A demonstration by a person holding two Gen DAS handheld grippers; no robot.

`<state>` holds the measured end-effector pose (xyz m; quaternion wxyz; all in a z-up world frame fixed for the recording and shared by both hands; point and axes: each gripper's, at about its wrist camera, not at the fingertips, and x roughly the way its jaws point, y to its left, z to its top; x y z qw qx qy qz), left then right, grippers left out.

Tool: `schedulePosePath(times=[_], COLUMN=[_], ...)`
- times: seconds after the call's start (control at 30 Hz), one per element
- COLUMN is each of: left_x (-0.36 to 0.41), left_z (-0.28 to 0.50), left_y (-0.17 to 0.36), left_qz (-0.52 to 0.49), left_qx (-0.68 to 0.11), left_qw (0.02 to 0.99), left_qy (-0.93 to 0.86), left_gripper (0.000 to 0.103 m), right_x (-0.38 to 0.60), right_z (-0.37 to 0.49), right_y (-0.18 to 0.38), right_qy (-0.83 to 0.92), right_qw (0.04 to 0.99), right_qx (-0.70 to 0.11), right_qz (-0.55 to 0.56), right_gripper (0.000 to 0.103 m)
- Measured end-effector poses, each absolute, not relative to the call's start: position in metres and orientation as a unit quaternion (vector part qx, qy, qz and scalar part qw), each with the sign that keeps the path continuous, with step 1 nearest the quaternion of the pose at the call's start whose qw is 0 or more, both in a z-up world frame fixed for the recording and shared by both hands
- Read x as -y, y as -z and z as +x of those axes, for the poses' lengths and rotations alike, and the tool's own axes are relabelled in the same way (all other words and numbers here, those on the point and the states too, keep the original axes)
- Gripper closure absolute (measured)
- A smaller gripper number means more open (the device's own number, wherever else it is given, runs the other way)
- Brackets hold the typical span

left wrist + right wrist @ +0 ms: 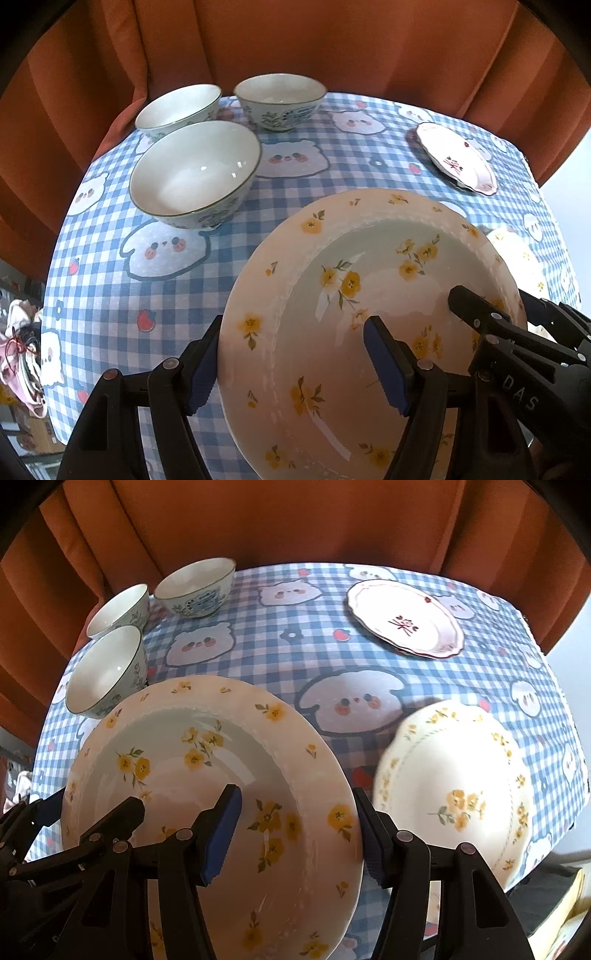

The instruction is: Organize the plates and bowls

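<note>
A large cream plate with yellow flowers [369,295] is held up over the table by both grippers; it also shows in the right wrist view [207,760]. My left gripper [291,369] is shut on its left rim, one finger under and one on top. My right gripper [295,834] is shut on its right rim; its fingers [476,310] reach in from the right. Three white bowls with blue-green patterns [195,170] [177,107] [280,99] stand apart at the far left. A second yellow-flower plate [454,786] lies near right. A pink-rimmed plate [406,616] lies far right.
The table wears a blue checked cloth with cartoon animals [332,158]. An orange curtain [295,44] hangs close behind the table. Cluttered items [22,354] lie below the table's left edge.
</note>
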<state>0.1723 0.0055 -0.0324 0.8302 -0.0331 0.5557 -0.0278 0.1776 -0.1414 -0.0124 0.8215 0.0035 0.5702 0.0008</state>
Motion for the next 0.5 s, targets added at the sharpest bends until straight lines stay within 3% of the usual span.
schedulePosePath(times=[0.5], left_x=[0.065], left_z=[0.164], left_y=[0.024], left_qz=[-0.038], left_qx=[-0.557], left_qw=[0.829], left_qy=[0.005], left_gripper=[0.029], right_x=[0.212], right_z=[0.166], right_y=[0.007], right_qy=[-0.020], right_qw=[0.820], right_qx=[-0.572], right_qz=[0.011], right_gripper=[0.040])
